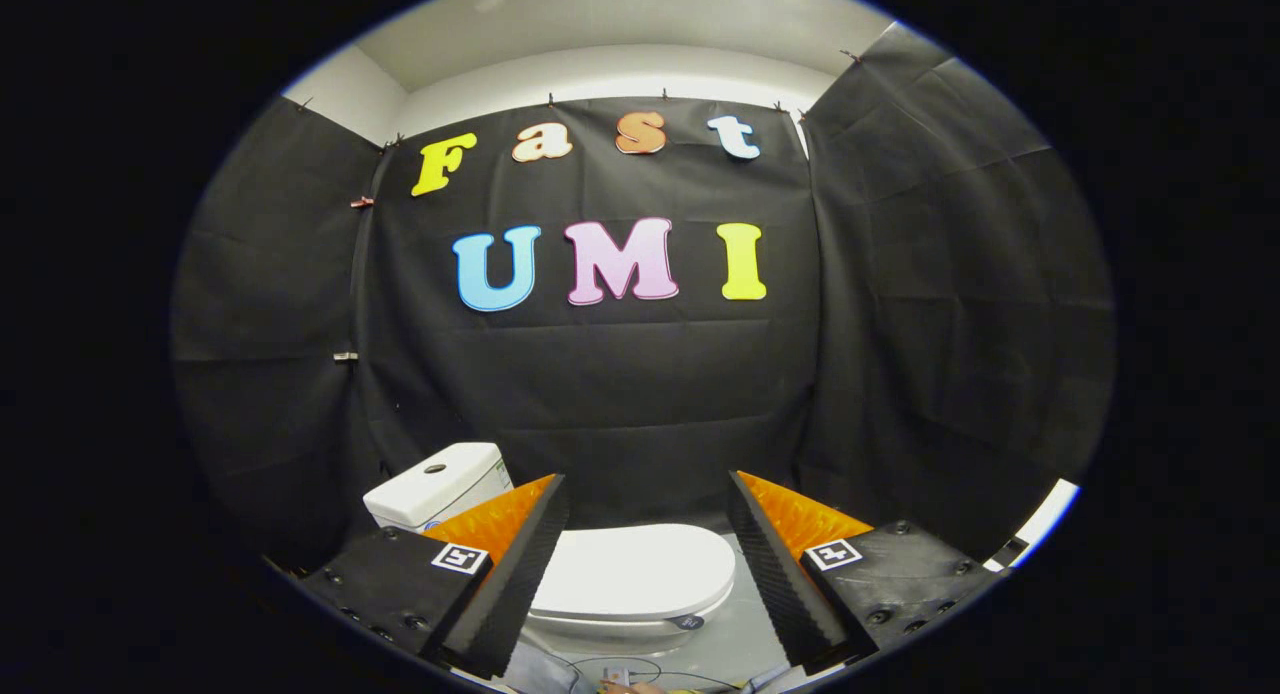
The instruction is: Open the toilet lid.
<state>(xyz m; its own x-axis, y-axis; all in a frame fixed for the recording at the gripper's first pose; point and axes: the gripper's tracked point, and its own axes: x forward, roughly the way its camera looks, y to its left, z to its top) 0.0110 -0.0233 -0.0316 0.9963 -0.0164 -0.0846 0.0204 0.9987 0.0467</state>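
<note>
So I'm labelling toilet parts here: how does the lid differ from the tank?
The lid is a flat, rounded shell lying closed between the open tongs; the tank is a boxy block standing behind the left finger. The tank's top has a small round button; the lid's top is plain. Both are white and glossy.

The gripper [648, 486] is held level and points toward the far wall, its two fingers [520, 564] spread wide apart with a broad empty gap between them. Nothing is held and neither finger touches anything. The left finger slants inward from the near left and the right finger from the near right, their ridged inner faces turned toward each other.
</note>
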